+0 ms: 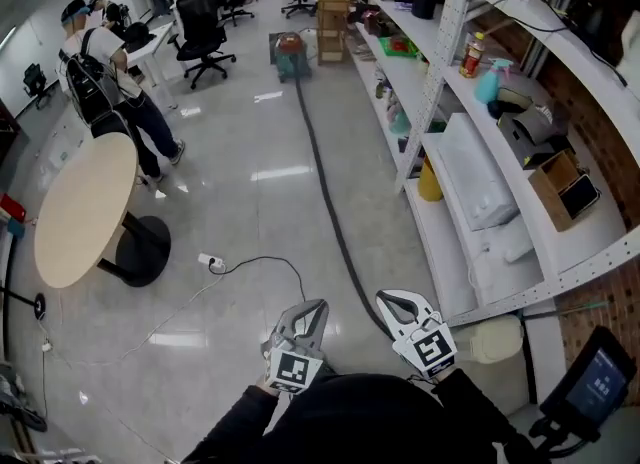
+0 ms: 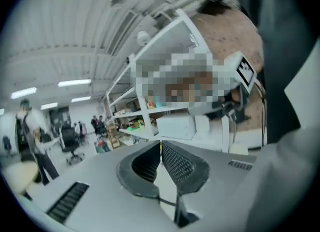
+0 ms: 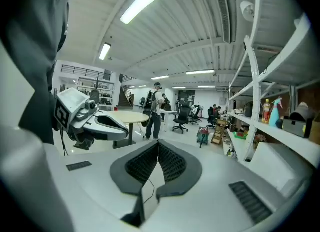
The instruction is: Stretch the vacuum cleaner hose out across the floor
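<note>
A dark grey vacuum hose (image 1: pixel 335 227) lies in a long line across the glossy floor. It runs from the red and green vacuum cleaner (image 1: pixel 290 55) far up the aisle to a spot just below my two grippers. My left gripper (image 1: pixel 314 308) and right gripper (image 1: pixel 386 298) are both raised above the floor and apart from the hose. In the left gripper view the left gripper (image 2: pixel 160 144) has its jaws shut with nothing between them. The right gripper (image 3: pixel 158 143) is likewise shut and empty in its own view, where the vacuum cleaner (image 3: pixel 202 135) shows far off.
White shelving (image 1: pixel 440 142) with boxes and bottles lines the right of the aisle. A round table (image 1: pixel 85 207) stands at left, a person with a backpack (image 1: pixel 100 82) beyond it. A power strip with cable (image 1: pixel 210 264) lies on the floor. Office chairs (image 1: pixel 203 32) and cardboard boxes (image 1: pixel 332 27) stand at the far end.
</note>
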A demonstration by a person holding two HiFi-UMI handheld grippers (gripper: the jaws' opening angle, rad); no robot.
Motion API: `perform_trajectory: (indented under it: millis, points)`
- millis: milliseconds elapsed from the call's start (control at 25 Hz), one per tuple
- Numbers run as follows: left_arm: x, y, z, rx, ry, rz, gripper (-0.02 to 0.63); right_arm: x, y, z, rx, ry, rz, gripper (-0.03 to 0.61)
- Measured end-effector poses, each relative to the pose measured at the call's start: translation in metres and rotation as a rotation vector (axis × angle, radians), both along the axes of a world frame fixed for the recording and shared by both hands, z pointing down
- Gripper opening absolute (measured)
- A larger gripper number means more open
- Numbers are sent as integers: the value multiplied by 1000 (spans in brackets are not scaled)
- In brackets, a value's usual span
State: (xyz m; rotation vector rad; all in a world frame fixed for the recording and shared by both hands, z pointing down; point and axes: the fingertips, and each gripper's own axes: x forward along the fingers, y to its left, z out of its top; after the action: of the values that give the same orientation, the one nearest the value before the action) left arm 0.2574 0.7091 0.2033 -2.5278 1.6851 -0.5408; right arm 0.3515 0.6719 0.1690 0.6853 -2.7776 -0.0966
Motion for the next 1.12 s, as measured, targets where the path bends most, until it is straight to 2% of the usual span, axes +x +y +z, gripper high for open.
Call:
perform_trajectory:
  millis: [120, 160, 240, 480, 600, 880, 1120]
  points:
    - [30, 18, -3, -104, 326, -112, 26, 45, 19, 2, -45, -59, 15, 14]
    - [41, 27, 3, -139, 396, -143, 26, 60, 27, 8, -62, -74, 25, 14]
    - [61, 51, 17, -201, 456, -193, 26, 85, 44, 22, -95, -95, 30, 14]
    - [101, 118, 47, -325, 433, -270, 26, 130, 94, 66, -205, -51, 24, 14]
    - [112, 126, 45, -328, 414, -256, 26, 141, 111, 74, -212, -18, 30, 14]
    - [110, 139, 32, -279, 388, -188, 26, 126, 134, 63, -175, -4, 45, 14]
    - [87, 158, 40, -310, 442, -201, 26, 103, 152, 61, -158, 36, 35, 14]
